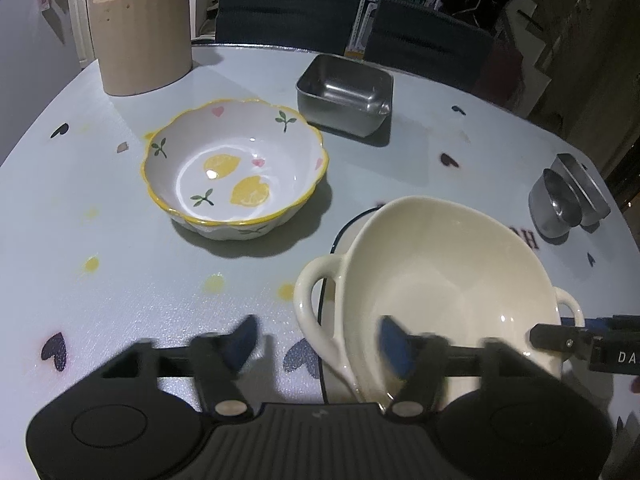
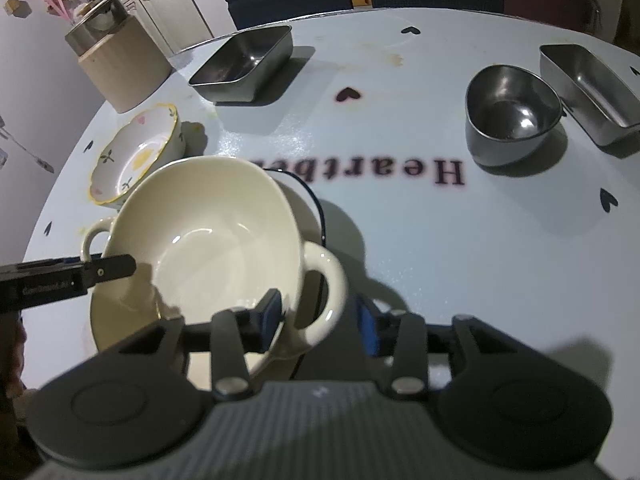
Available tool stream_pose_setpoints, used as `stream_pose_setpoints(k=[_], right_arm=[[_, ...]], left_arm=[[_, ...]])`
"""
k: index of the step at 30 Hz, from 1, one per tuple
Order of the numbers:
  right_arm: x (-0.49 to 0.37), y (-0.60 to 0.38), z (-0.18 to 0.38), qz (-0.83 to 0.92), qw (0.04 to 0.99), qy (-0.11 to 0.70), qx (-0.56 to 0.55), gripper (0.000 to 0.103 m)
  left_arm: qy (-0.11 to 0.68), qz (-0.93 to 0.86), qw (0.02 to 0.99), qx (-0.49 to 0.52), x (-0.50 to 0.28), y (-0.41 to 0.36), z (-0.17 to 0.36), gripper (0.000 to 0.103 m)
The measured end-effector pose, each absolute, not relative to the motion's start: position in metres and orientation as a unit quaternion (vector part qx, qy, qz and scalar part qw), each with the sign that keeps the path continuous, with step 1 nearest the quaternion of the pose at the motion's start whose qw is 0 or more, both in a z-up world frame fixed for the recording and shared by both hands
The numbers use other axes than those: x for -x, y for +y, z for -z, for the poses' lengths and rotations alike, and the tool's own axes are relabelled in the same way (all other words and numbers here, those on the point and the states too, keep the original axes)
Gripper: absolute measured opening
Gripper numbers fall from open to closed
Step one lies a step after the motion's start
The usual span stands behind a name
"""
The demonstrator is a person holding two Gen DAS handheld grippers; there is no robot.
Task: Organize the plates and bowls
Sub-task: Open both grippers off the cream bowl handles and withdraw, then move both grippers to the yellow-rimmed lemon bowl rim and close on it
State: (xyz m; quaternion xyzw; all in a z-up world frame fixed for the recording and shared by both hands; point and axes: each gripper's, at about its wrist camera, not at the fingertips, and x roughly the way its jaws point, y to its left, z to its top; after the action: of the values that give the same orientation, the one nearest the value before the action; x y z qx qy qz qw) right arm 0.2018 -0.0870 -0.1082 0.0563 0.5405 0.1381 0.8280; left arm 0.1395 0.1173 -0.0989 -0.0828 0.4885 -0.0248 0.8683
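Cream two-handled bowl (image 1: 440, 280): resting on the dark-rimmed plate (image 2: 312, 204), handles left-right. Left gripper (image 1: 316, 340): jaws wide, straddling one handle, no pad pressing. Right gripper (image 2: 320, 320): part-open astride the other. Lemon bowl (image 1: 236, 168): beyond, nearer the left.

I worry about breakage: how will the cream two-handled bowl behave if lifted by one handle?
The cream bowl looks like thick glazed ceramic, so probably heavy and chippable. Its glossy surface may slip. Lifted by one handle, it would likely tilt off the plate beneath.
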Motion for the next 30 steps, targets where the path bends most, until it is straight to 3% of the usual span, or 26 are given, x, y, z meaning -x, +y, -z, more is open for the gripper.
stream_pose_setpoints(k=[1,3,5,7,16,26,29,30], right_arm=[[-0.201,-0.088,0.109,-0.136,0.829,0.540,-0.058,0.063],[-0.199,-0.093,0.108,-0.140,0.829,0.536,-0.070,0.076],[-0.198,-0.096,0.106,-0.141,0.832,0.530,-0.078,0.092],[-0.196,-0.099,0.101,-0.141,0.841,0.517,-0.077,0.101],[-0.204,-0.103,0.072,-0.155,0.883,0.435,-0.088,0.103],[-0.263,-0.058,0.063,-0.186,0.888,0.410,-0.094,0.103],[-0.286,-0.038,0.064,-0.208,0.883,0.409,-0.098,0.100],[-0.293,-0.032,0.065,-0.211,0.880,0.411,-0.104,0.099]], left_arm=[[0.484,0.025,0.871,0.083,-0.139,0.117,0.098,0.094],[0.475,0.022,0.875,0.091,-0.137,0.118,0.095,0.103],[0.468,0.021,0.877,0.108,-0.137,0.121,0.091,0.103],[0.459,0.017,0.880,0.120,-0.136,0.123,0.086,0.103],[0.416,-0.029,0.900,0.127,-0.135,0.142,0.066,0.103],[0.380,-0.134,0.898,0.176,-0.143,0.192,0.060,0.103],[0.372,-0.150,0.894,0.198,-0.149,0.206,0.062,0.098],[0.370,-0.156,0.893,0.205,-0.151,0.210,0.063,0.091]])
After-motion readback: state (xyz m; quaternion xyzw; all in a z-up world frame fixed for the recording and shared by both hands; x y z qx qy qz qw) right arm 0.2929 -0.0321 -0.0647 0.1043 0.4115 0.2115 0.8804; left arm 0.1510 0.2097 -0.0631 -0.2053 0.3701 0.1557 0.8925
